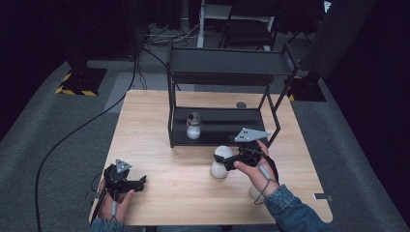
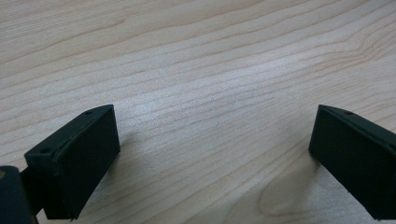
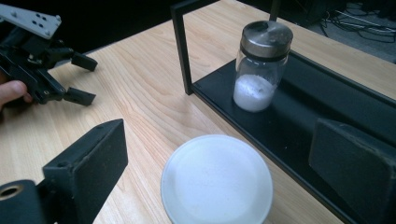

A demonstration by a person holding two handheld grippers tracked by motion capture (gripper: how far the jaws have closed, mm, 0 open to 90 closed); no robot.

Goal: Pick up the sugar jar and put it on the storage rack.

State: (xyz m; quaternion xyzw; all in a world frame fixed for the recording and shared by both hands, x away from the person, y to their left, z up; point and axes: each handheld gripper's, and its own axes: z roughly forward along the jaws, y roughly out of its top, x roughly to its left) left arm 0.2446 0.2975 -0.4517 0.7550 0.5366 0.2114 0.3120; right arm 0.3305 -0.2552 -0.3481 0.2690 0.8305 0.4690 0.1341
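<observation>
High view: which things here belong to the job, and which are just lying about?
In the job:
- white round-topped plastic bottle, between the open right gripper jaws
- black metal two-tier shelf
- glass jar with metal lid, holding white powder, on the lower tier

Lying about:
- left gripper, open over bare wooden table
- small dark disc

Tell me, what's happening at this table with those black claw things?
A person holds a two-jaw gripper in each hand. The right gripper is open around a white bottle standing on the wooden table, just in front of a black shelf rack. A glass jar with white powder and a metal lid stands on the rack's bottom shelf. The left gripper is open and holds nothing, near the table's front edge.
</observation>
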